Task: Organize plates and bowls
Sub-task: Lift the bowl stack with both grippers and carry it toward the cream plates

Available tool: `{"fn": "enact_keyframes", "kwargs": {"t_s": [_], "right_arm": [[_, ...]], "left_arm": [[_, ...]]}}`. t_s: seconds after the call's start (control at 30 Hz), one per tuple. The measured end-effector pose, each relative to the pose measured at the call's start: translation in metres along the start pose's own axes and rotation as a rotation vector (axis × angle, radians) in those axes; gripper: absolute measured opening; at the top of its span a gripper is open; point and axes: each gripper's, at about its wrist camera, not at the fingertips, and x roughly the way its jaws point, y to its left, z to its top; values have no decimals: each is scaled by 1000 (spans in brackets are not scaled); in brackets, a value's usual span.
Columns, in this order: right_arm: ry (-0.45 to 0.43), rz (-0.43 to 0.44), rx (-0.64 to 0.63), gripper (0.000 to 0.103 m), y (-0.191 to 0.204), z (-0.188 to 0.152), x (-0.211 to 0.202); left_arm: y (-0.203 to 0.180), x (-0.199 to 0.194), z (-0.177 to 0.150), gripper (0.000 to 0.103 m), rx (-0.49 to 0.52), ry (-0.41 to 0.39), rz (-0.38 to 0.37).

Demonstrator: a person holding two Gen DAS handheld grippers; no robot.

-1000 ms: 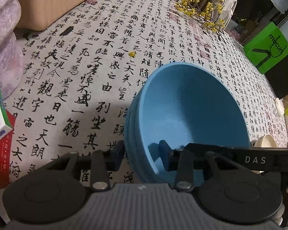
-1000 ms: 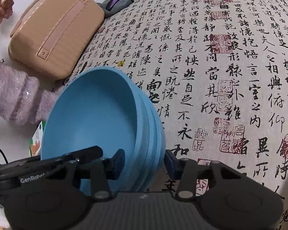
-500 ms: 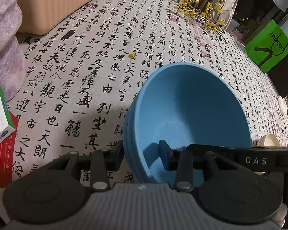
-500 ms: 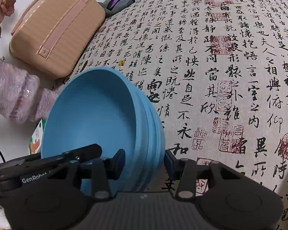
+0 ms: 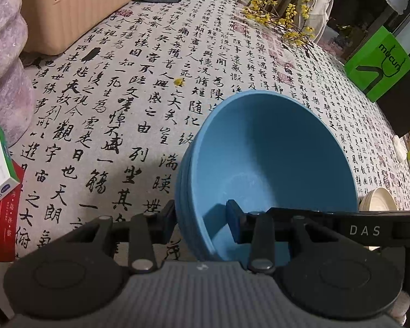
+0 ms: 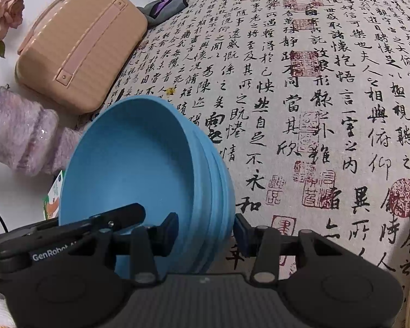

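A stack of several blue bowls (image 5: 273, 158) (image 6: 128, 164) hangs tilted over the calligraphy tablecloth (image 5: 109, 104). My left gripper (image 5: 202, 221) is shut on the stack's left wall, one pad outside and one inside. My right gripper (image 6: 206, 232) clamps the opposite wall the same way. Each wrist view shows the other gripper's black arm reaching into the bowl: the right one (image 5: 363, 229) and the left one (image 6: 82, 229). A cream plate (image 5: 380, 199) peeks out at the right, behind the stack.
A peach suitcase (image 6: 79, 43) and a fuzzy pink object (image 6: 22, 134) sit at the table's left side. Red and white boxes (image 5: 0, 191) lie at the near left. Yellow flower sprigs (image 5: 281, 19) and a green bag (image 5: 380, 63) are at the far right.
The left wrist view has drifted slightly, so the boxes and the suitcase have shifted in frame. Both grips on the bowl stack are unchanged.
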Motion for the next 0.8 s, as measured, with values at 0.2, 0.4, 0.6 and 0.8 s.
{"fn": "enact_keyframes", "kwargs": {"t_s": [0.2, 0.4, 0.6, 0.8], "right_arm": [[-9, -4, 14, 44, -8, -4, -12], [-20, -5, 23, 44, -16, -8, -23], [-33, -8, 28, 44, -23, -12, -35], [-46, -8, 35, 44, -31, -19, -49]], "left_arm": [[-11, -1, -2, 39, 15, 2, -2], [-25, -4, -6, 39, 30, -2, -5], [-38, -7, -9, 39, 45, -7, -4], [-51, -12, -12, 39, 62, -13, -5]]}}
